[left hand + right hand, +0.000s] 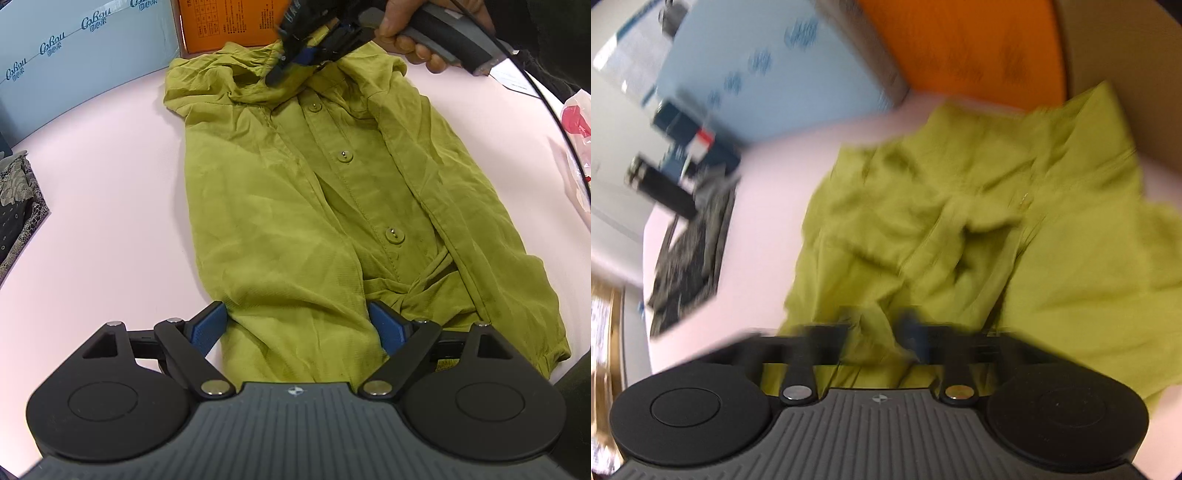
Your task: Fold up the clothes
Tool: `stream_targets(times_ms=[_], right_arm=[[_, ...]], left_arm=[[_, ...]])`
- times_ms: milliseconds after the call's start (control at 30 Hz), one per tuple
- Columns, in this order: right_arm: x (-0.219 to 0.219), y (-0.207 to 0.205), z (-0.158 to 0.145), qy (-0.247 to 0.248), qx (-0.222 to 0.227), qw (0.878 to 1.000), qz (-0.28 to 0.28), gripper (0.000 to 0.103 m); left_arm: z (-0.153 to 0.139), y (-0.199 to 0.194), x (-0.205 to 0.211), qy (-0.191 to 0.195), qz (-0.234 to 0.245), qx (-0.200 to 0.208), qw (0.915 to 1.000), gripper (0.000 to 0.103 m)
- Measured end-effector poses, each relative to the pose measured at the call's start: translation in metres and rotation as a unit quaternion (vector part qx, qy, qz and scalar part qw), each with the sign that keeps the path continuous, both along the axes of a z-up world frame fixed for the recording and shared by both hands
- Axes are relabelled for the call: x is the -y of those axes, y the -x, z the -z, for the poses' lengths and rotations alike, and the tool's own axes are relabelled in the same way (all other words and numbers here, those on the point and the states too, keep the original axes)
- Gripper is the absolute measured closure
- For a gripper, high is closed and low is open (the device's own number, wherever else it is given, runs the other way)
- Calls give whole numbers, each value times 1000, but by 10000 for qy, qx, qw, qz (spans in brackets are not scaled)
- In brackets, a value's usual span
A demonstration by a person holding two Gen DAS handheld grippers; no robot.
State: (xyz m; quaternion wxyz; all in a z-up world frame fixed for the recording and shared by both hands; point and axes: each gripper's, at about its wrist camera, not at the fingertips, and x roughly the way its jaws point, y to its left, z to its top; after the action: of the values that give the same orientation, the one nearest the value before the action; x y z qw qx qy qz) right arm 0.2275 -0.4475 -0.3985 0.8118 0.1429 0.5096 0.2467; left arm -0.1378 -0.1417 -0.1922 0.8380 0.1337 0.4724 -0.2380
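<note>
An olive-green button-up shirt (332, 206) lies front side up on the pink table (110, 166), collar at the far end and hem near me. My left gripper (297, 326) is open at the hem, and its blue fingers (208, 326) straddle a width of the fabric without pinching it. A hand holds my right gripper (290, 59) at the far end, shut on the shirt's collar. In the blurred right wrist view, bunched green shirt cloth (960, 221) sits pinched at the right gripper (875, 332).
A light blue box (74, 48) and an orange box (229, 26) stand behind the collar. Dark patterned cloth (18, 206) lies at the left table edge. A red and white plastic bag (576, 147) and a paper (517, 77) lie on the right.
</note>
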Motion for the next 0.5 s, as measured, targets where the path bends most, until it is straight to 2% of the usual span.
stream_targets(times_ms=[67,200,300,400,500], right_arm=[[9,12,-18,-247,389,9989,92,100],[32,22,-26,313,655,9959,531,100],[44,24,-7,548,222,9962,637,100],[43,31,1,750,221,9952,589,99],[41,36,-2,732,292,9953,558,99]], left_arm=[[0,0,0,12,-9,14,10000,20],[1,0,-2,29,-1,30,10000,20],[2,-2,-2,-5,56,13,10000,19],[1,-3,-4,-46,101,-19,9999,18],[-1,-2,-10,-35,92,-65,9999,18]])
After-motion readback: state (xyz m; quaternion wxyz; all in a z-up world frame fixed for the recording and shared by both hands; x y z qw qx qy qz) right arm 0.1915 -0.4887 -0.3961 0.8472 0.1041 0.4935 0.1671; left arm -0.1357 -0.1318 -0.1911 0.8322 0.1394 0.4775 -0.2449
